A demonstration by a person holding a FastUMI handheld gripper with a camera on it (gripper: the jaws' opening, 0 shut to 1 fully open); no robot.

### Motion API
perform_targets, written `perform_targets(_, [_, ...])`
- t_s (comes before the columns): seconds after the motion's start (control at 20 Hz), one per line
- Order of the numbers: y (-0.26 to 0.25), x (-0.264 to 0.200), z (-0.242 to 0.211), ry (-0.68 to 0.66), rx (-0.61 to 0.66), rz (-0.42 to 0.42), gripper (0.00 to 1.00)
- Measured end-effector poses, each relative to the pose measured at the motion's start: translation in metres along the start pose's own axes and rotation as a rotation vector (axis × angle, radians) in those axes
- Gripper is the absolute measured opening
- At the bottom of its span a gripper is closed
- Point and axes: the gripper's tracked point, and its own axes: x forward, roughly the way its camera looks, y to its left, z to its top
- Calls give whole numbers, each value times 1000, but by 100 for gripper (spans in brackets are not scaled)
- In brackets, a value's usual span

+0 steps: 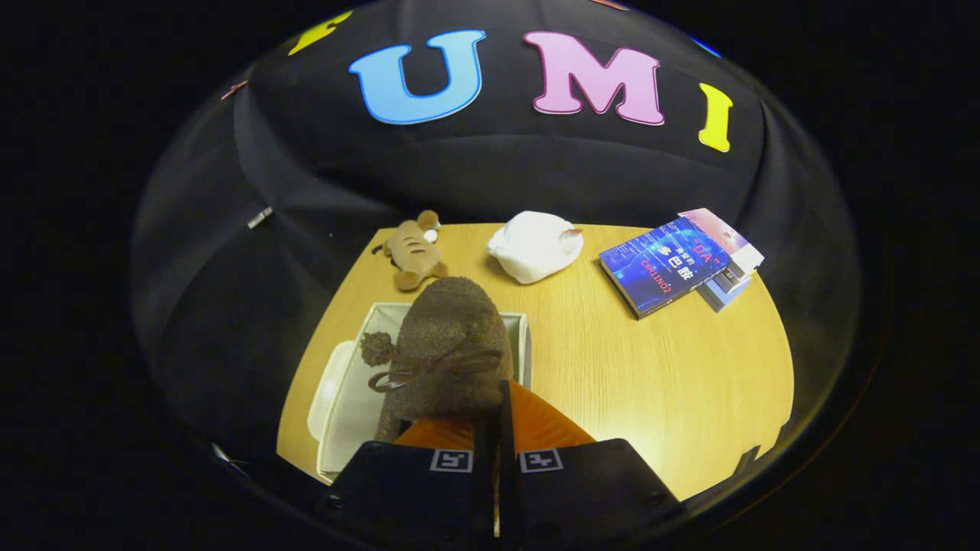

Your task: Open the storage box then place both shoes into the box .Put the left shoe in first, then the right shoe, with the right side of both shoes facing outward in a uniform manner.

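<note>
A brown fuzzy shoe point(448, 344) with a bow and pompom and an orange lining hangs from my gripper point(496, 428), toe pointing away. Both fingers point(487, 436) are pressed together on the shoe's heel edge, so the gripper is shut on it. The shoe hovers over the open white storage box point(356, 398), which sits at the table's near left. The box's lid point(325, 386) leans out on the box's left side. The shoe hides most of the inside of the box, and I cannot tell whether another shoe lies in it.
On the wooden table point(651, 367) beyond the box lie a brown striped plush toy point(409, 252), a white plush point(536, 245) and a stack of books point(677, 260) at the far right. Bare tabletop spreads to the right of the box.
</note>
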Motion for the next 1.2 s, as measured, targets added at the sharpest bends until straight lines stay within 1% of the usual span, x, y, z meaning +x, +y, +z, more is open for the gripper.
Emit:
perform_targets(0.15, [9, 12, -15, 31, -51, -47, 8])
perform_targets(0.25, [4, 18, -24, 55, -86, -111, 8])
perform_targets(0.3, [6, 24, -29, 66, -92, -117, 8])
perform_targets(0.35, [10, 27, -33, 81, -91, -109, 22])
perform_targets(0.4, [16, 28, -35, 87, -88, -94, 30])
perform_targets(0.5, [20, 25, -28, 66, -90, -85, 49])
perform_targets(0.65, [24, 25, -26, 61, -100, -74, 98])
perform_targets(0.7, [23, 24, -26, 61, -105, -74, 100])
perform_targets(0.95, [19, 20, -26, 48, -117, -55, 99])
perform_targets(1.1, [18, 15, -22, 26, -113, -23, 99])
perform_targets(1.2, [19, 10, -15, -8, -108, 13, 99])
